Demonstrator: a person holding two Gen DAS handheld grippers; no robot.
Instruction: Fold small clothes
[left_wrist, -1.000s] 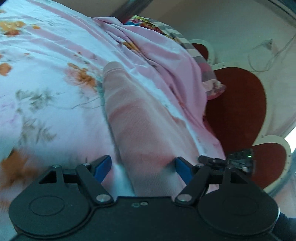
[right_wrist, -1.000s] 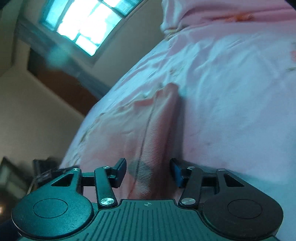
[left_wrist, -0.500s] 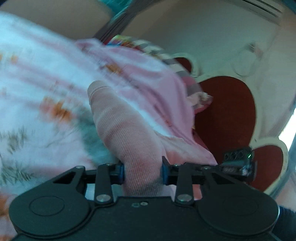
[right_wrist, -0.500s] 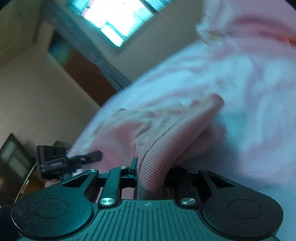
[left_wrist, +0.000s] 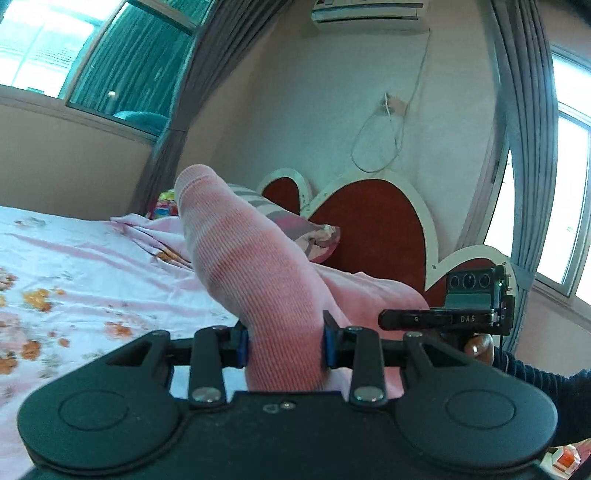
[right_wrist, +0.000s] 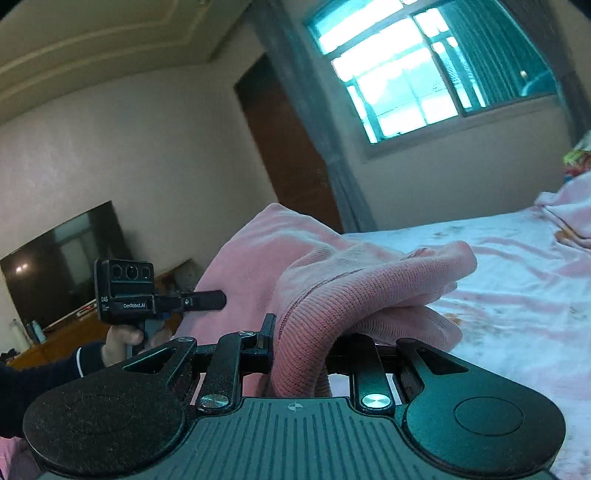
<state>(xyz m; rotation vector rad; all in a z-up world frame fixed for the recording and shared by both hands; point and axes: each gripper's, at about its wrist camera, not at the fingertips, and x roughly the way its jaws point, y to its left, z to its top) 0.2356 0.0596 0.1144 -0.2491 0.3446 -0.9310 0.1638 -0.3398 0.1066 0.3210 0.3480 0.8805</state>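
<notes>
Two views, and each catches stuff the other can't.

Left wrist view first: the left gripper (left_wrist: 284, 343) has its blue-padded jaws pinched on the pink garment (left_wrist: 258, 273), which is off the bed (left_wrist: 74, 266) and in the air. From here the piece looks like a long ribbed tube, its long axis running from the jaws up and away to the left, rounded end pointing at the wall under the window. Only this view shows the heart-shaped headboard (left_wrist: 373, 229), a striped pillow (left_wrist: 295, 229) in front of it, a bunched pink quilt (left_wrist: 155, 232) at the head of the bed, and the air conditioner (left_wrist: 365, 9) up top. The other handheld unit sits at the right, close to the cloth.

Right wrist view: the right gripper (right_wrist: 301, 343) is clamped on a ribbed hem of the same pink garment (right_wrist: 351, 280). The right-hand finger is buried under the fabric, so I can only see the left one pressing in. Here the cloth arcs out of the jaws and droops to the right, with its folded end hanging just over the floral sheet; more of it stretches left toward the left gripper (right_wrist: 207, 300), so the garment spans between the two. Only this side shows the TV (right_wrist: 62, 266), the brown door (right_wrist: 291, 147), and the barred window (right_wrist: 417, 70).

No containers in either view.
</notes>
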